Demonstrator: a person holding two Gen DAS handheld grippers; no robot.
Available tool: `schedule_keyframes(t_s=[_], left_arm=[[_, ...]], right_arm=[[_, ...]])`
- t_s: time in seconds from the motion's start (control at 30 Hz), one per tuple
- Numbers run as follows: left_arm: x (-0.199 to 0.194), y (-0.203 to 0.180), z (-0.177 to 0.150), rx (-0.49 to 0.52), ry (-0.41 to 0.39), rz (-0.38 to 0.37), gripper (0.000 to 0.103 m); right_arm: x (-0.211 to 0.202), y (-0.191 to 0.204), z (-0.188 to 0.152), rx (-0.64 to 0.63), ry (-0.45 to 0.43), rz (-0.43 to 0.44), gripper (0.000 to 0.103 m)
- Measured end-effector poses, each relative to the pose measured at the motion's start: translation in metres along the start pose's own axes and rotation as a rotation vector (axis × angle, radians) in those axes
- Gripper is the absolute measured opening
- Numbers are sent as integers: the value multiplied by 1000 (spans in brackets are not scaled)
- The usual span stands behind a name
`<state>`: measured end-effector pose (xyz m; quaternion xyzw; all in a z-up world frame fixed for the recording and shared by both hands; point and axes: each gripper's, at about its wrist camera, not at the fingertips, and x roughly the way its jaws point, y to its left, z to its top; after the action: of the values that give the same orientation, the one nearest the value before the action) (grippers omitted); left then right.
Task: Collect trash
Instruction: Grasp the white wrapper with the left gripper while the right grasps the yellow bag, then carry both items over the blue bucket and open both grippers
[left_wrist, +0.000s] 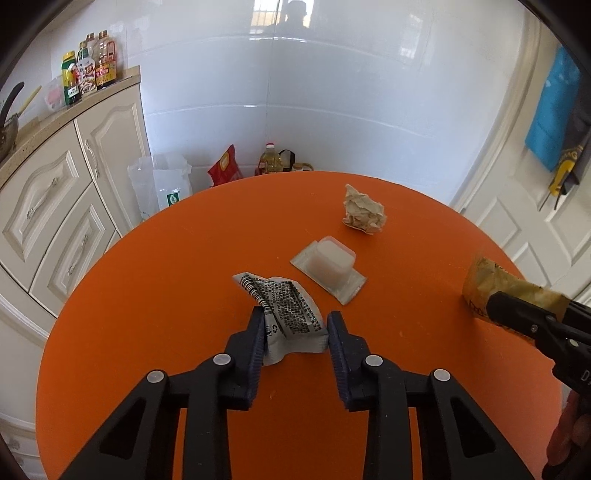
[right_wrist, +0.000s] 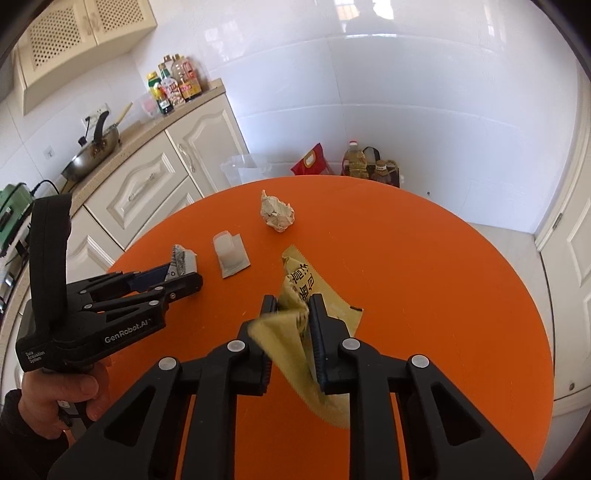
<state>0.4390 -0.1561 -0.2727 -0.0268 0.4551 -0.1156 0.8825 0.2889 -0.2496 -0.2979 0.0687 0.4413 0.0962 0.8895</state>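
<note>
On the round orange table (left_wrist: 184, 277) my left gripper (left_wrist: 295, 325) is shut on a silver printed wrapper (left_wrist: 284, 310), which bulges between the fingers. The wrapper also shows in the right wrist view (right_wrist: 181, 260). My right gripper (right_wrist: 291, 310) is shut on a crumpled yellow-brown packet (right_wrist: 295, 288), seen at the right edge of the left wrist view (left_wrist: 491, 284). A clear plastic blister pack (left_wrist: 330, 266) lies just beyond the left gripper. A crumpled paper ball (left_wrist: 364, 214) sits farther back.
Cream kitchen cabinets (left_wrist: 55, 206) with sauce bottles (left_wrist: 88, 66) and a wok (right_wrist: 88, 155) stand at the left. Plastic bags (left_wrist: 162, 184), a red bag (left_wrist: 225, 166) and oil bottles (left_wrist: 271, 158) sit on the floor behind the table. A white door (left_wrist: 535, 221) is at right.
</note>
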Motion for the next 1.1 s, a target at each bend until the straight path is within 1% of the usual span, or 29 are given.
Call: schedule_keyframes(t_s=[0.13, 0.33, 0.43, 0.63, 0.73, 0.77, 0.87, 0.93, 1.1], left_arm=[[-7, 12, -7, -12, -20, -22, 27], [-39, 20, -27, -20, -69, -56, 27], [-57, 12, -38, -2, -94, -66, 27], [-86, -8, -56, 53, -139, -106, 27], [-100, -25, -69, 81, -158, -127, 27], [-112, -32, -76, 91, -166, -134, 27], [-139, -50, -91, 129, -187, -163, 27], [-151, -62, -98, 154, -202, -185, 27], [-187, -105, -120, 235, -238, -263, 27]], right_arm=[[-14, 0, -11, 20, -6, 7, 15], [-39, 2, -30, 50, -21, 16, 15], [-55, 3, -39, 66, -40, 20, 15], [-89, 4, -54, 79, -85, 19, 15], [-112, 4, -62, 87, -115, 11, 15], [-118, 2, -64, 89, -123, 7, 15], [-144, -4, -73, 101, -156, -11, 15], [-165, -9, -80, 112, -185, -31, 15], [-219, -32, -100, 154, -258, -92, 15]])
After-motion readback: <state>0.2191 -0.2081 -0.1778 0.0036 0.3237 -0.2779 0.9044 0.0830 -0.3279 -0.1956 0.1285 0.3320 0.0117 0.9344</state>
